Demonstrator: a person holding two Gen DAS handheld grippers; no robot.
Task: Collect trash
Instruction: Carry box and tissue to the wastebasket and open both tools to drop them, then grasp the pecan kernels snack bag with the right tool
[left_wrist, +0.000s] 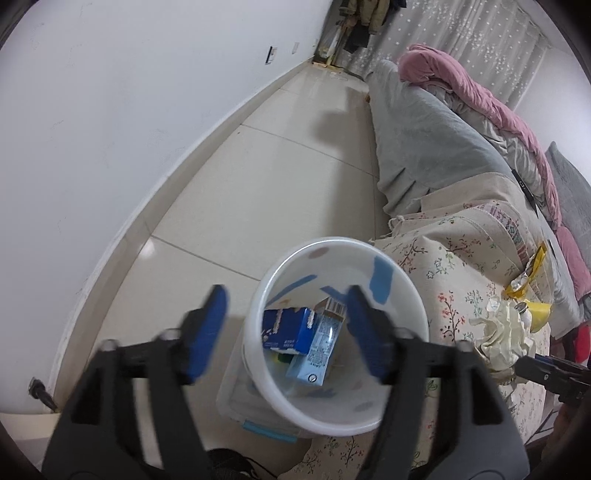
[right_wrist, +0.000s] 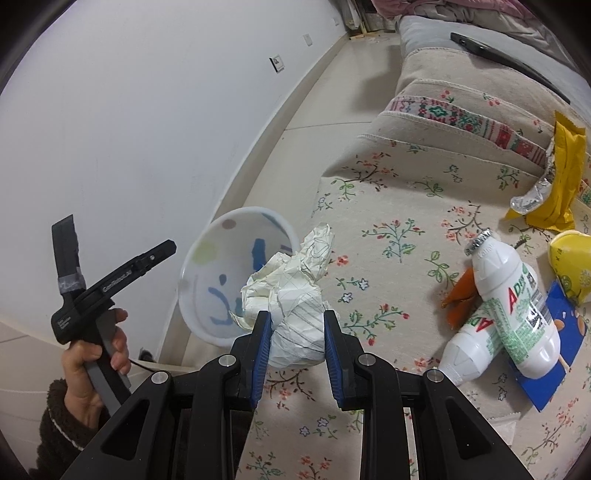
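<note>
Left wrist alone — cartons (left_wrist: 295, 332) inside bin (left_wrist: 369, 421).

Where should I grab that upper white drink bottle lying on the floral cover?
Grip the white drink bottle across its straight middle, coming from above with jaws either side of its long axis. It lies flat, crossed over a second bottle; the foil-capped neck is narrower and offers less hold.

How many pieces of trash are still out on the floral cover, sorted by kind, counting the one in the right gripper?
Crumpled paper, clamped in the right gripper: 1
White bottles: 2
Yellow wrappers or packets: 2
Blue carton: 1
Orange scrap: 1
Total: 7
</note>
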